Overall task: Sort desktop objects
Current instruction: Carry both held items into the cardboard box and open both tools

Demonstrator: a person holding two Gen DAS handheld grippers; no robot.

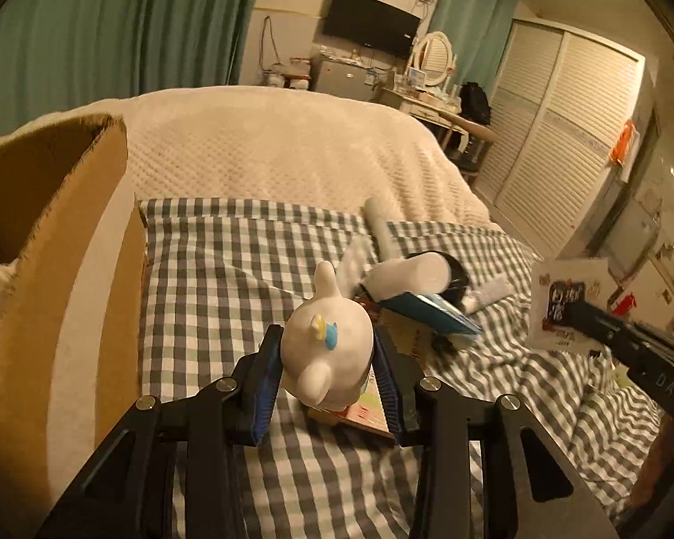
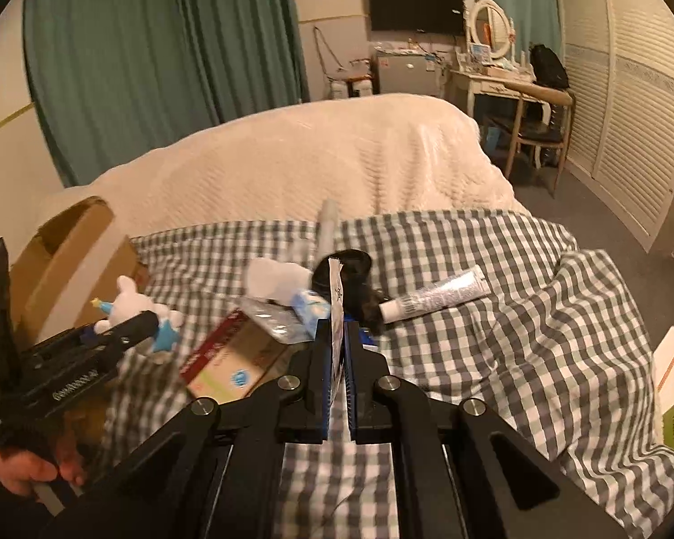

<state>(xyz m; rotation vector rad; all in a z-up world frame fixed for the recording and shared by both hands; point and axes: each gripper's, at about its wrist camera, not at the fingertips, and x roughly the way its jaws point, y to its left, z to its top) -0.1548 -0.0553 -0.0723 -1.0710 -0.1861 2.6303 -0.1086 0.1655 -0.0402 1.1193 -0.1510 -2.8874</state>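
Left wrist view: left gripper [image 1: 328,375] clamps a white bunny figurine [image 1: 325,350] above the checkered bed [image 1: 211,278]; cardboard box [image 1: 63,247] stands close left, flat carton [image 1: 364,408] beneath. Right wrist view: right gripper [image 2: 335,361] pinches a thin sachet [image 2: 337,314]; toothpaste tube [image 2: 436,298] lies right, clutter pile just ahead.

This is a bedroom in someone's home. A bed [image 2: 337,157] under a cream quilted cover fills the middle, with a grey-and-white checked sheet [image 2: 494,314] spread over its near end, and long green curtains [image 2: 157,67] hang along the far wall. Past the bed a dark television [image 2: 415,6] is fixed to the wall above a small fridge [image 2: 404,74], beside a dressing table [image 2: 503,81] with an oval mirror [image 2: 487,22] and a wooden chair [image 2: 539,130], and white louvred wardrobe doors [image 2: 620,90] line the right side.
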